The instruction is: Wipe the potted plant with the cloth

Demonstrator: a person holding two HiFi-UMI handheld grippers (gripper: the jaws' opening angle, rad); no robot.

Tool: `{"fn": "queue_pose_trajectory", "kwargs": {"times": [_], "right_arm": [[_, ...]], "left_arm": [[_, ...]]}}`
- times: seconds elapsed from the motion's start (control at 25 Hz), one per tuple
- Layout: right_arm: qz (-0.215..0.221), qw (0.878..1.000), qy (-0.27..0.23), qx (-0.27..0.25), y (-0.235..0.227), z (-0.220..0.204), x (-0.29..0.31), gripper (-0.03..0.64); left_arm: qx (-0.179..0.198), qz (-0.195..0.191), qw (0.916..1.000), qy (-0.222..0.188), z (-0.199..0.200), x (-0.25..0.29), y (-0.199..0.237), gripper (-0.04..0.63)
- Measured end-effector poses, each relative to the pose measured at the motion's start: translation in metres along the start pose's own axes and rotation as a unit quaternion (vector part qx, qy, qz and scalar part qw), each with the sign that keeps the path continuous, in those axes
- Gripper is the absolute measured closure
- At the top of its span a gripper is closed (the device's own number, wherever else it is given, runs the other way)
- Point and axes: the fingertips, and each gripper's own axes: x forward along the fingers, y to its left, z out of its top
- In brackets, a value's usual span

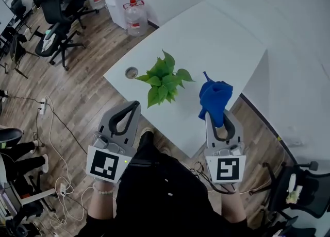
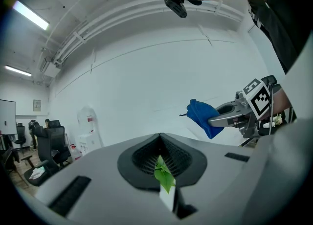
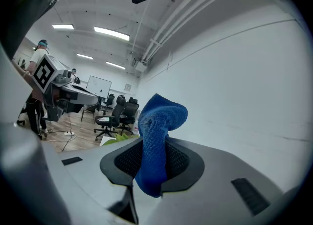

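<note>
The potted plant, with broad green leaves, stands on the white table between my two grippers. My left gripper is shut and empty, its tip just short of the plant's lower left leaves. In the left gripper view a leaf shows through the slit between the closed jaws. My right gripper is shut on the blue cloth, which bunches up above the jaws to the right of the plant. The cloth hangs folded between the pads in the right gripper view.
A small round metal object lies near the table's left corner. Office chairs and water bottles stand on the wooden floor beyond. Cables and a power strip lie at the left, and another chair stands at the lower right.
</note>
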Motion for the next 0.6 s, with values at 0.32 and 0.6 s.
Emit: {"fn": "queue_pose_trajectory", "kwargs": {"times": [0.32,0.6], "right_arm": [[-0.021,0.999,0.028,0.021,-0.017,-0.014,0.029,0.494],[-0.038,0.998,0.050,0.018,-0.027,-0.019,0.062,0.494]], "left_arm": [[-0.001,-0.024,0.9996,0.013,-0.013,0.040,0.024,0.581],[-0.014,-0.030,0.9994,0.010,-0.030,0.070,0.058,0.580]]}}
